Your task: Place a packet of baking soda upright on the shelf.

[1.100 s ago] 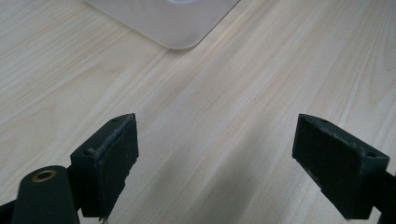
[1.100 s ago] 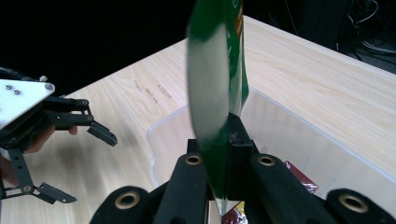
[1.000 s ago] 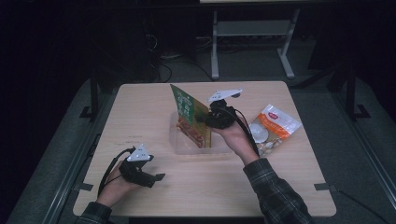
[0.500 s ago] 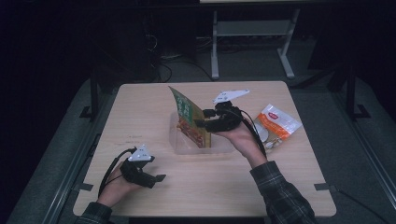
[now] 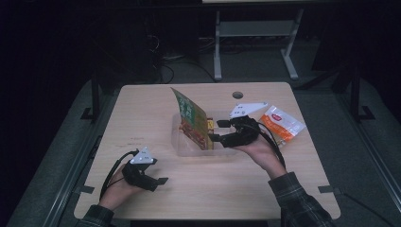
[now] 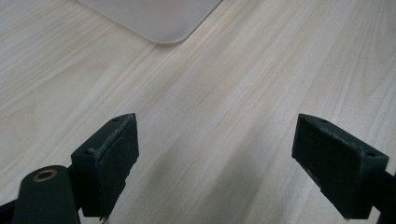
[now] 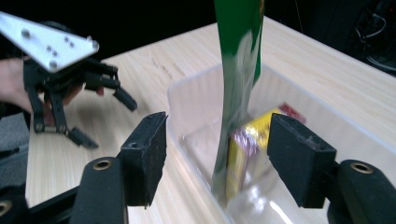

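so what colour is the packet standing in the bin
Mostly green packet, with food print low down; clearest in the high view.

A pale wooden table [image 5: 142,113] stands on grey carpet [image 5: 61,156] in a dark room, a white metal stand [image 5: 255,33] behind it.

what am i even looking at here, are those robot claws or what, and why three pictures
No robot: a person at a wooden table holds a two-jaw tool in each hand. The high view looks down from above the person. The other two pictures come from cameras riding on the tools, looking along their black jaws.

The left hand-held gripper rests on bare table near the person, jaws open with nothing between them. The right hand-held gripper is at a clear plastic bin, jaws open on either side of a green packet that stands tilted in the bin, not clamped. A yellow packet lies in the bin too. An orange-and-white snack bag lies on the table to the right.
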Available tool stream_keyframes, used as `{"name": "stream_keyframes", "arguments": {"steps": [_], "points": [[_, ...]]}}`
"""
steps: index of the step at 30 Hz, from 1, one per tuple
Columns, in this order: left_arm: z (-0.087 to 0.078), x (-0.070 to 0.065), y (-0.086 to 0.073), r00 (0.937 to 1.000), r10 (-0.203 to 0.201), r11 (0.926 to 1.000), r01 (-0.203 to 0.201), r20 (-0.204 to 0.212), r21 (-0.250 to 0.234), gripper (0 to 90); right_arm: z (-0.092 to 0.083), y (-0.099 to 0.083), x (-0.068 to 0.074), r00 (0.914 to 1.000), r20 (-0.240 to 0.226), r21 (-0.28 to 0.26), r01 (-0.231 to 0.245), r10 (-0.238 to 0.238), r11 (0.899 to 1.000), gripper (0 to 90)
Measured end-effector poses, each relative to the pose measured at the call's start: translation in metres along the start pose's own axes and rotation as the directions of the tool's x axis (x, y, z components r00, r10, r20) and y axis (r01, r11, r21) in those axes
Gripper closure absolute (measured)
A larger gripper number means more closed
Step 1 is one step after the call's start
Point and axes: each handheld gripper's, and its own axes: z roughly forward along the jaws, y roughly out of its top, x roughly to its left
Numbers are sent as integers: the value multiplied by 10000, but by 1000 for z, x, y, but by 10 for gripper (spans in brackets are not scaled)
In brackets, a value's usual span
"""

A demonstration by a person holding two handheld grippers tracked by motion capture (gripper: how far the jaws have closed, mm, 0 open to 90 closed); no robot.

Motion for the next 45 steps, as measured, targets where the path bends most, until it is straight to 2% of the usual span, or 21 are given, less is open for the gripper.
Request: {"name": "stream_keyframes", "arguments": {"steps": [6, 9, 18, 21, 24, 28, 30, 31, 32, 34, 35, 36, 37, 38, 42, 43, 45], "points": [[0, 0, 0, 10000, 53, 10000, -53, 10, 52, 140, -15, -20, 1, 9999, 112, 208, 37, -39, 9998, 365], [0, -1, -1, 10000, -55, 10000, 55, 27, -27, 141, -21, -30, 0, 9999, 112, 209, 7, -9, 9998, 365], [-1, -1, -2, 10000, 27, 9999, -27, 1, 115, 141, -38, -60, -8, 9983, 447, 483, -405, 384, 9980, 358], [-1, -1, -2, 10000, 47, 9999, -47, -2, 122, 141, -45, -72, -15, 9948, 858, 685, -607, 548, 9958, 353], [-1, -1, -2, 10000, 60, 9999, -60, 2, 139, 141, -49, -78, -20, 9926, 1034, 722, -710, 633, 9949, 353], [0, -2, -2, 9999, 160, 9997, -160, 20, 200, 141, -57, -89, -35, 9830, 1661, 838, -925, 776, 9922, 360], [0, -2, -2, 9999, 167, 9997, -167, 21, 195, 141, -59, -90, -38, 9801, 1776, 838, -1046, 884, 9910, 370], [0, -1, -2, 9999, 165, 9997, -165, 20, 191, 141, -62, -92, -45, 9755, 2008, 881, -1090, 895, 9901, 397], [0, -2, -2, 9999, 161, 9997, -161, 12, 193, 141, -62, -92, -45, 9755, 2008, 881, -1090, 895, 9901, 397], [0, -2, -2, 9999, 155, 9997, -155, 11, 183, 141, -64, -95, -52, 9699, 2247, 936, -1172, 937, 9887, 435], [0, -2, -2, 9999, 158, 9997, -158, 9, 181, 141, -66, -97, -58, 9632, 2499, 997, -1273, 990, 9868, 519], [0, -2, -2, 9999, 158, 9997, -158, 9, 181, 141, -67, -98, -62, 9616, 2551, 1024, -1311, 1014, 9861, 567], [1, -1, -2, 9998, 183, 9997, -183, 15, 168, 141, -67, -99, -66, 9583, 2665, 1056, -1356, 1033, 9851, 604], [1, -1, -2, 9998, 183, 9997, -183, 15, 168, 141, -67, -99, -66, 9583, 2665, 1056, -1356, 1033, 9851, 604], [2, -3, -1, 9998, 168, 9995, -169, 56, 249, 141, -66, -102, -86, 9373, 3220, 1099, -1767, 1331, 9781, 824], [2, -3, -1, 9998, 178, 9996, -179, 51, 240, 141, -63, -103, -96, 9312, 3349, 1183, -1928, 1436, 9741, 890], [3, -2, -2, 9998, 199, 9994, -201, 90, 284, 141, -59, -107, -105, 9291, 3358, 1281, -2083, 1552, 9696, 897]]}}
